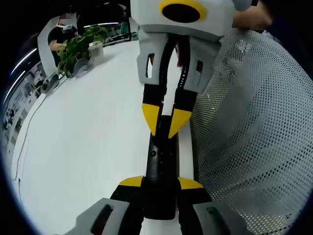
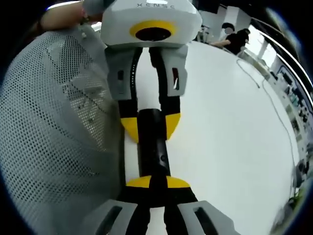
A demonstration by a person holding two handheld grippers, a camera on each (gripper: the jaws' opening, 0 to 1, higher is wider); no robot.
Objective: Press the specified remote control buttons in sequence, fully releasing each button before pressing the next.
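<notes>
Left gripper (image 1: 161,183) clamps the near end of a slim black remote control (image 1: 160,161), steadying it above the white bench (image 1: 88,147). Right gripper (image 1: 166,125), narrowed, pinches its far end, probably lining up a button press. Which button, I cannot tell. Grey perforated mesh (image 1: 254,122) lies alongside.

A black remote (image 1: 159,176) between yellow-tipped jaws, over a white table (image 1: 88,142), beside grey perforated mesh (image 1: 254,132).
</notes>
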